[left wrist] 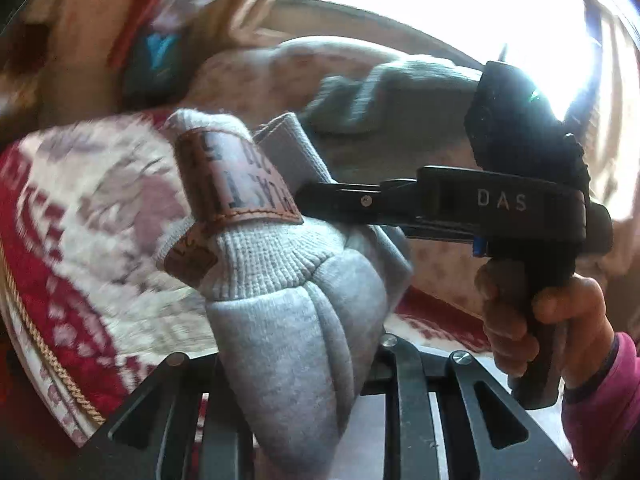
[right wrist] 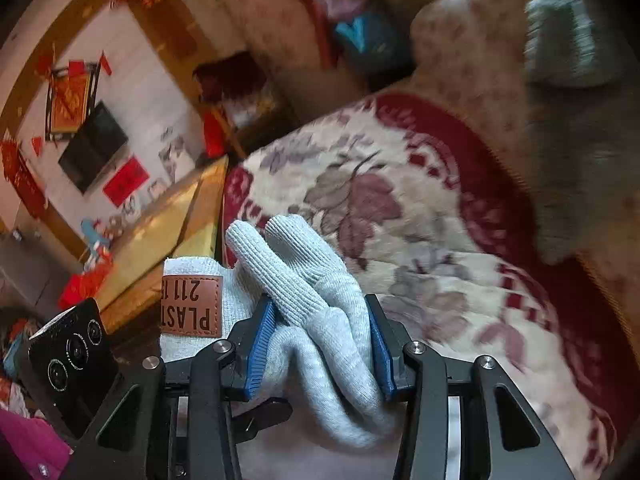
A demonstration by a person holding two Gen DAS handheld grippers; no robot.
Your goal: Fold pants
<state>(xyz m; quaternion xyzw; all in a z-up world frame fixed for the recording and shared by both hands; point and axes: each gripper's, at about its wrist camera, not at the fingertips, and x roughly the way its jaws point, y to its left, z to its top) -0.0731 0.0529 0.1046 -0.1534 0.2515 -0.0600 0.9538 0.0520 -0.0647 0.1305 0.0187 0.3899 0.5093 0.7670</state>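
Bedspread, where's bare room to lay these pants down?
The bedspread is bare ahead of the right tool, from its near-left edge to the beige bedding. It is crowded beyond, with a grey-green cloth and bags.

Left wrist view: window [left wrist: 460, 12] blown out to white glare, upper right. Blanket [left wrist: 80, 208] smeared by motion blur. Right wrist view: evenly lit, probably daylight; pants [right wrist: 320, 320] sharp, wall [right wrist: 100, 92] soft. Fisheye bends both edges, corners dark.

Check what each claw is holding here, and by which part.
Both hold the grey sweatpants. The right claw clamps bunched ribbed waistband between its blue pads. The left claw grips a gathered fold just below the leather patch.
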